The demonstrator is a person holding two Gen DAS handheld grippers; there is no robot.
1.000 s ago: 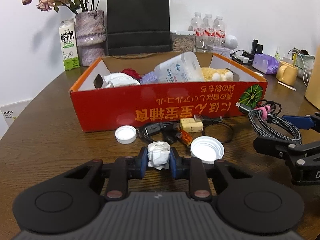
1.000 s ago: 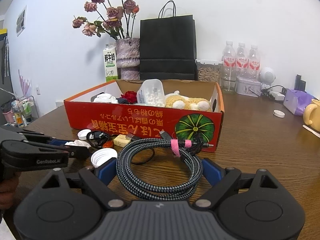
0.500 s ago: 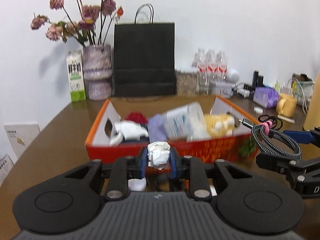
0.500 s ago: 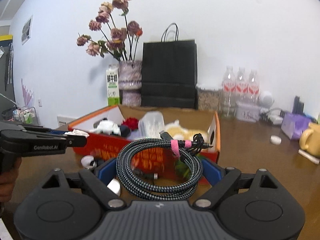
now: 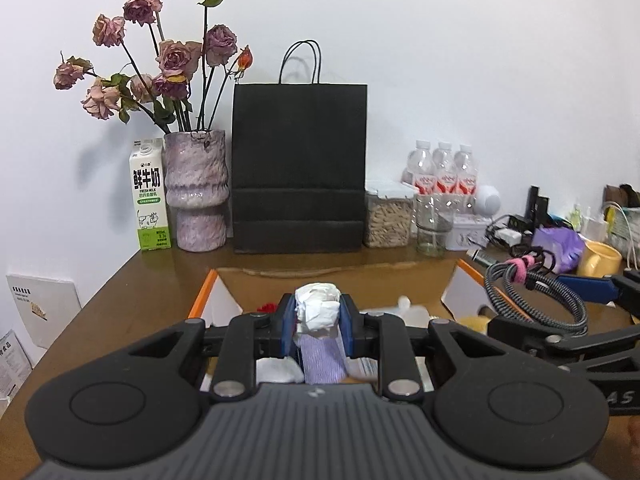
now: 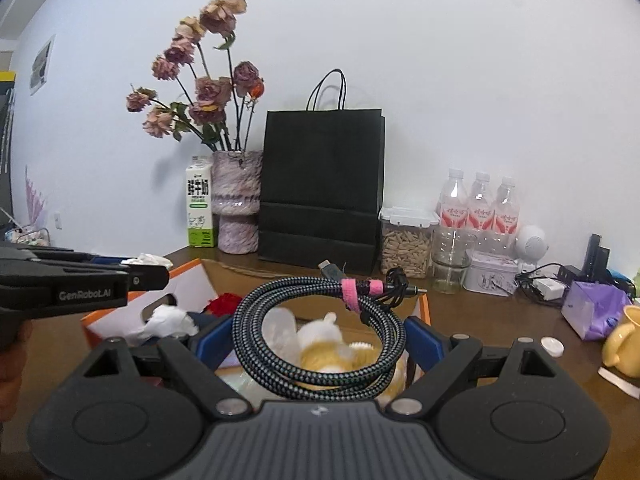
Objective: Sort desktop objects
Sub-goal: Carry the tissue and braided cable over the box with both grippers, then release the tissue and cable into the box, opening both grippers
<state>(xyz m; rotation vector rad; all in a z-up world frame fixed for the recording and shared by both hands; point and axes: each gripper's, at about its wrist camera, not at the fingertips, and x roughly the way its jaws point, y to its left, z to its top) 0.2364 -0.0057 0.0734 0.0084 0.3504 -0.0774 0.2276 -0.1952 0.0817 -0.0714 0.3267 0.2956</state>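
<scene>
My left gripper (image 5: pixel 317 312) is shut on a crumpled white paper wad (image 5: pixel 318 307), held above the open cardboard box (image 5: pixel 462 292). In the right wrist view my right gripper (image 6: pixel 320 340) is shut on a coiled braided cable (image 6: pixel 320 354) bound with a pink strap, also above the box (image 6: pixel 424 304). The cable (image 5: pixel 536 300) and the right gripper's blue finger show at the right of the left wrist view. The left gripper's finger with the paper wad (image 6: pixel 150 259) shows at the left of the right wrist view. Inside the box lie a yellow plush toy (image 6: pixel 324 350), white tissue (image 6: pixel 168 320) and a red flower (image 6: pixel 224 304).
Behind the box stand a black paper bag (image 5: pixel 298 168), a vase of dried roses (image 5: pixel 196 188), a milk carton (image 5: pixel 150 194), a jar of seeds (image 5: pixel 388 216) and water bottles (image 5: pixel 444 172). At the right are a yellow mug (image 5: pixel 600 258) and a purple pouch (image 6: pixel 592 308).
Both grippers have risen from table level and come forward over the box, each keeping its load. The items lying in front of the box have dropped out of view.
</scene>
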